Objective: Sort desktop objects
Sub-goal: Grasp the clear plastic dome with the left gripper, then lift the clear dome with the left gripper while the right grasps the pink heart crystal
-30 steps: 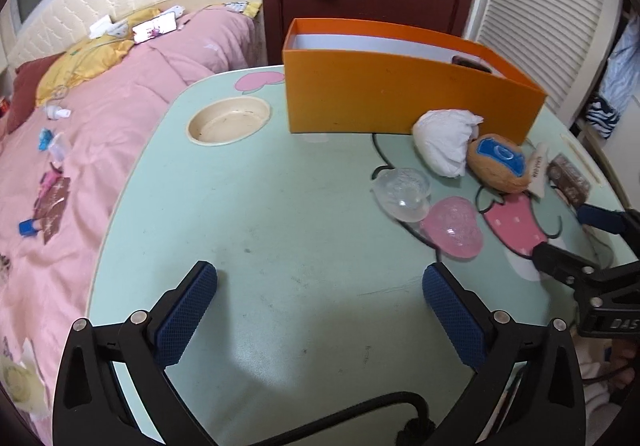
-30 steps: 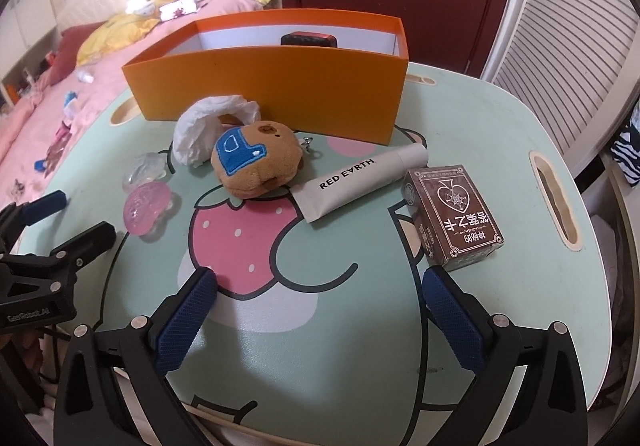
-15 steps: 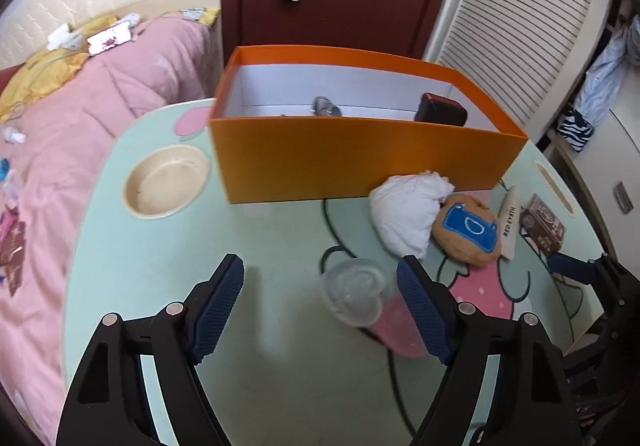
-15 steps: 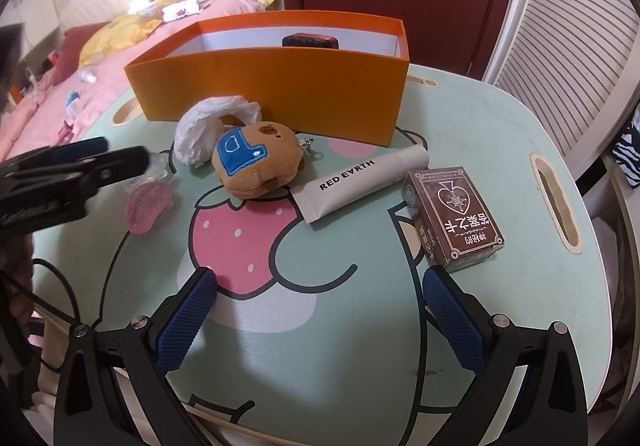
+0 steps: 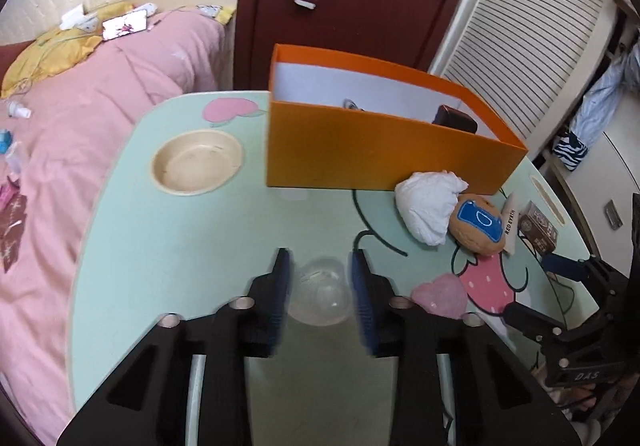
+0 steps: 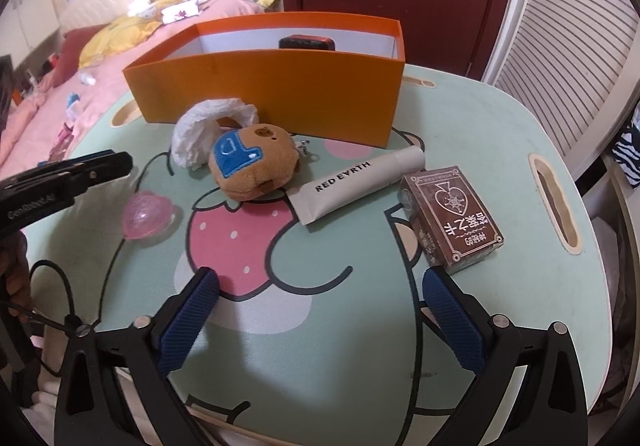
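left gripper clamped on clear heart-shaped shell; right gripper wide, empty over table.

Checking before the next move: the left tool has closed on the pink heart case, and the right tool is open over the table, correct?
Not quite. The left wrist view shows the left tool closed on the clear case; the pink heart case lies untouched beside it. The right tool is open over the table.

Bare table lies open to my left, up to the bowl. Ahead the orange box walls me off; tissue wad and plush toy crowd my right.
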Tool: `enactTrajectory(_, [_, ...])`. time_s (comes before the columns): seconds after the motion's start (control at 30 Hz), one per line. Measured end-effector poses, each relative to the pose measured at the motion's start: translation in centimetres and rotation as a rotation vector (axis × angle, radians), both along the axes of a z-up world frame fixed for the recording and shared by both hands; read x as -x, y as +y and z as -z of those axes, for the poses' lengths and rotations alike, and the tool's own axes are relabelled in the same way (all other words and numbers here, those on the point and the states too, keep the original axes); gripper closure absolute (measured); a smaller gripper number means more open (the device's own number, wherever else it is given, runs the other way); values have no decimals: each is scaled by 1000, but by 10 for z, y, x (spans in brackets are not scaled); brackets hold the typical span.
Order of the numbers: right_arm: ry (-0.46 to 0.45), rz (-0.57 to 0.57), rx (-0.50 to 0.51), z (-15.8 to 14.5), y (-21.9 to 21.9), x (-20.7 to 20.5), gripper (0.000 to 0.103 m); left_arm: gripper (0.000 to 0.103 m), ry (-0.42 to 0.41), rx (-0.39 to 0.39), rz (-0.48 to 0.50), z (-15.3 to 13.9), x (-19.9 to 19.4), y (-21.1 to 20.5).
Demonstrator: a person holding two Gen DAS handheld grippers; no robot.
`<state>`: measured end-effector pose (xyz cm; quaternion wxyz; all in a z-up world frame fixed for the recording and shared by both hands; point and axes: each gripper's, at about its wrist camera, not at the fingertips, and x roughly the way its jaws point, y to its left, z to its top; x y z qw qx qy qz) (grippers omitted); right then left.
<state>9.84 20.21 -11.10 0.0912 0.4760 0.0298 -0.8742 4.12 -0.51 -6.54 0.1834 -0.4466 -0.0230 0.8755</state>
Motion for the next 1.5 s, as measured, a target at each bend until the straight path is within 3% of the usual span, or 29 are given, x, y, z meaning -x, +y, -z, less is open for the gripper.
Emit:
enactTrajectory(0.23, [90,-205,20,-19,-36,-14,7,76,23,13,-8,4,-2,-8])
enactTrajectory(0.37, [115,-304,-36,-17,-63,-14,7,64,0,24,-36,14,2,-14])
enactTrajectory(0.47, [111,-335,-43,-14,-75,-6,9,56,11,15,-46,16,1,-17])
enactTrajectory(0.6, [58,-352,7,-7,-81,8,24,56,28,61,-30,17,-2,-12])
enactTrajectory(0.73, [34,-348,21,-1,-86,18,26,62,57,158,4,19,-7,0])
enactTrajectory(0.77, [36,-345,17,0,-87,20,26,62,58,150,6,19,-8,0])
enactTrajectory(0.8, [41,-344,16,-1,-87,21,29,62,58,143,8,19,-9,-1])
enactTrajectory(0.9, [59,-340,20,-2,-89,24,64,62,59,122,4,19,-10,-4])
enactTrajectory(1.5, [128,-283,141,-30,-65,20,65,62,110,-31,-8,-18,-10,-14])
